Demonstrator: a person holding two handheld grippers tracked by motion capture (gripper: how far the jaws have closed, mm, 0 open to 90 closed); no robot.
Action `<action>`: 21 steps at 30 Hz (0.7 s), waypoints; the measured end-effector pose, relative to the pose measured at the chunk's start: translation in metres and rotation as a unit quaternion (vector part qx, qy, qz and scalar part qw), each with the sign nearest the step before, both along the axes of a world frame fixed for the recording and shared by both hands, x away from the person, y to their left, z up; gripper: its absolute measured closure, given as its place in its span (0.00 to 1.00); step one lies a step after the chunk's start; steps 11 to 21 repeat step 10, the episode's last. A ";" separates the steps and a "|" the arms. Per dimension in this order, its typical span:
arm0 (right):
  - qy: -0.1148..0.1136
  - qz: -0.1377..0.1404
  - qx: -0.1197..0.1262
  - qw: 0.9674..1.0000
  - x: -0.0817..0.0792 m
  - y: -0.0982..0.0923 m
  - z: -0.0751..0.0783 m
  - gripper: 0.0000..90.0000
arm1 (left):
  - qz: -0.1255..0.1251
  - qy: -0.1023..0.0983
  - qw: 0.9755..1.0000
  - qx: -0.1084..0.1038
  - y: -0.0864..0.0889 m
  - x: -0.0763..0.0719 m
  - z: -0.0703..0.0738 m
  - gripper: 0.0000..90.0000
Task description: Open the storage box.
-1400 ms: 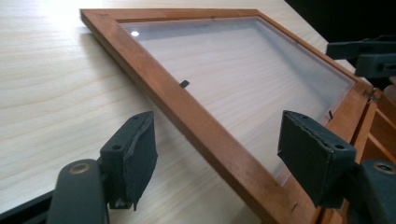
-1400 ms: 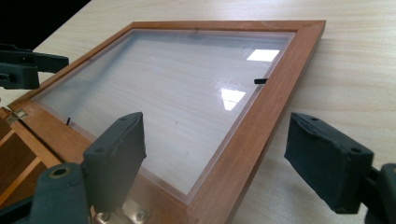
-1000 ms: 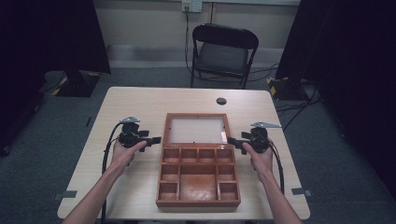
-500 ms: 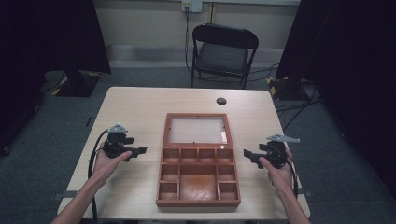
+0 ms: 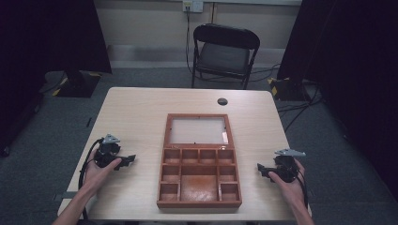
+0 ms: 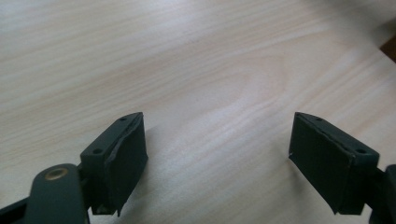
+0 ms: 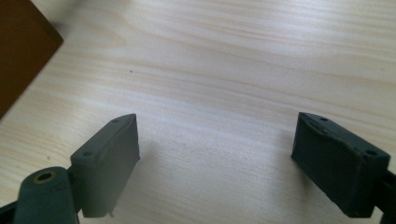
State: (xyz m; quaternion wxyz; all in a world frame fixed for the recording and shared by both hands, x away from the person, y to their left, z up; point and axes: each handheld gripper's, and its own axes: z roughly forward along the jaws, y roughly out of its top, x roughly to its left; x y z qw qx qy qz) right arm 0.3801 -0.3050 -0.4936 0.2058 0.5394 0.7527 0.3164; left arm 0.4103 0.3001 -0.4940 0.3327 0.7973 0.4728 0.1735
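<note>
The wooden box [image 5: 199,159] lies open at the middle of the table [image 5: 141,108], its glazed lid [image 5: 198,130] folded back toward 12 o'clock and its compartments toward 6. The left gripper [image 5: 129,161] sits at the box's 9 o'clock, well apart from it, jaws spread wide over bare wood with nothing between them. The right gripper [image 5: 259,168] sits at the box's 3 o'clock, near its edge but not touching; its jaws have just been opening and stand wide, empty, pointing toward the box
</note>
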 end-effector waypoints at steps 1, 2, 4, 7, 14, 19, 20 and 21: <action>-0.004 0.000 -0.010 1.000 0.000 0.001 -0.001 0.15 | -0.003 -0.002 1.000 0.015 -0.003 -0.001 0.000 0.20; -0.013 -0.001 -0.016 1.000 -0.001 0.002 -0.003 0.14 | -0.002 -0.007 1.000 0.020 -0.004 -0.002 -0.001 0.19; -0.029 -0.003 -0.011 1.000 -0.003 0.001 -0.006 0.14 | 0.000 -0.017 1.000 0.010 -0.004 -0.002 -0.004 0.17; -0.030 -0.006 -0.011 0.999 -0.005 0.001 -0.006 0.14 | 0.014 -0.035 0.999 0.000 -0.006 -0.003 -0.008 0.14; -0.030 -0.007 -0.011 0.999 -0.005 0.001 -0.006 0.14 | 0.019 -0.036 0.999 0.000 -0.006 -0.004 -0.008 0.14; -0.030 -0.007 -0.011 0.999 -0.005 0.001 -0.006 0.14 | 0.019 -0.036 0.999 0.000 -0.006 -0.004 -0.008 0.14; -0.030 -0.007 -0.011 0.999 -0.005 0.001 -0.006 0.14 | 0.019 -0.036 0.999 0.000 -0.006 -0.004 -0.008 0.14; -0.030 -0.007 -0.011 0.999 -0.005 0.001 -0.006 0.14 | 0.019 -0.036 0.999 0.000 -0.006 -0.004 -0.008 0.14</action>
